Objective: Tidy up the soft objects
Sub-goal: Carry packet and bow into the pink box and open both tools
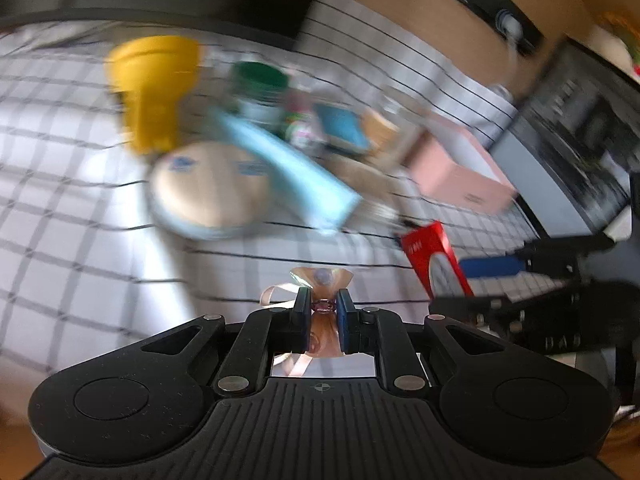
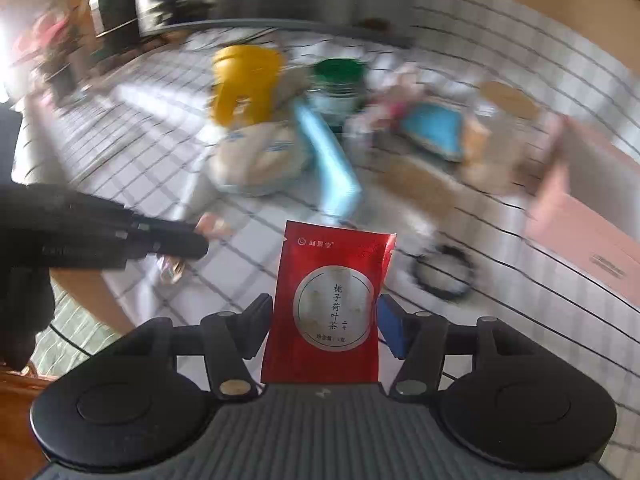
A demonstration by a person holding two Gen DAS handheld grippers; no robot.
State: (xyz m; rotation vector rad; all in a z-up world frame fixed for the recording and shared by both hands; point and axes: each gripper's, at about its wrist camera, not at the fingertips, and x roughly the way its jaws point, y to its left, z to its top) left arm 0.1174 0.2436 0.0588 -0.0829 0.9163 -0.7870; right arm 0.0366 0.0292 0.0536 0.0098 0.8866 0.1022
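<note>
In the left wrist view my left gripper (image 1: 323, 305) is shut on a small clear peach-tinted pouch (image 1: 322, 278) tied with a pale ribbon and held above the checked tablecloth (image 1: 80, 184). A red foil tea sachet (image 2: 332, 304) stands upright between the pads of my right gripper (image 2: 325, 322), which grip its two side edges and hold it off the cloth. The left wrist view also catches the red sachet (image 1: 434, 256) at the right edge. The left gripper (image 2: 198, 240) with its pouch appears at the left of the right wrist view.
A blurred cluster lies further back on the cloth: a yellow container (image 2: 244, 84), a green-lidded jar (image 2: 338, 84), a round tan pack (image 2: 260, 156), a light blue tube (image 2: 332, 164) and a blue pad (image 2: 434, 128). A pink box (image 2: 584, 220) stands right; a black ring (image 2: 442, 274) lies near.
</note>
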